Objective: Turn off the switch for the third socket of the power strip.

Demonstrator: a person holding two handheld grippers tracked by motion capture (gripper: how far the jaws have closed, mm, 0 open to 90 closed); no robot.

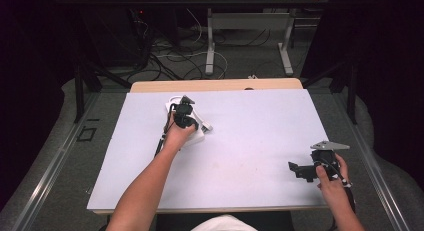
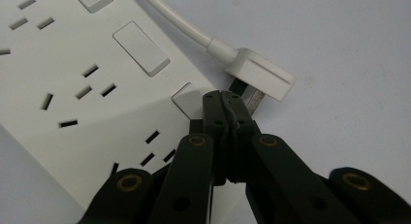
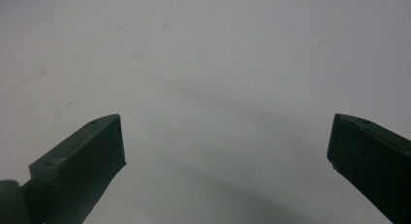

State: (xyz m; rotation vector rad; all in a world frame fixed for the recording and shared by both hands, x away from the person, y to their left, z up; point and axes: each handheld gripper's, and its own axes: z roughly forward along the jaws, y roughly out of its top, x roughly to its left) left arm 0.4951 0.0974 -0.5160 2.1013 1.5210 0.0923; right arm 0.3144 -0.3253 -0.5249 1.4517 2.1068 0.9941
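Left gripper (image 2: 224,99) sits pinched closed over the power strip (image 2: 82,93) (plug (image 2: 259,74) just beside it); right gripper (image 3: 225,141) gapes wide over bare desk (image 3: 208,54).

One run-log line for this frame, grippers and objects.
left gripper: shut, tips at power strip edge by plug | right gripper: open, over bare table

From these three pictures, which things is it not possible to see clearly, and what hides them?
1. Left gripper view: the closed left gripper covers part of the white plastic power strip; whether it touches the rocker switch is unclear.
2. Same view: the metal pins of the white flat plug are half hidden behind the gripper.
3. High view: the power strip is mostly under the left hand.
4. Right gripper view: the open right gripper is cut off by the edges.
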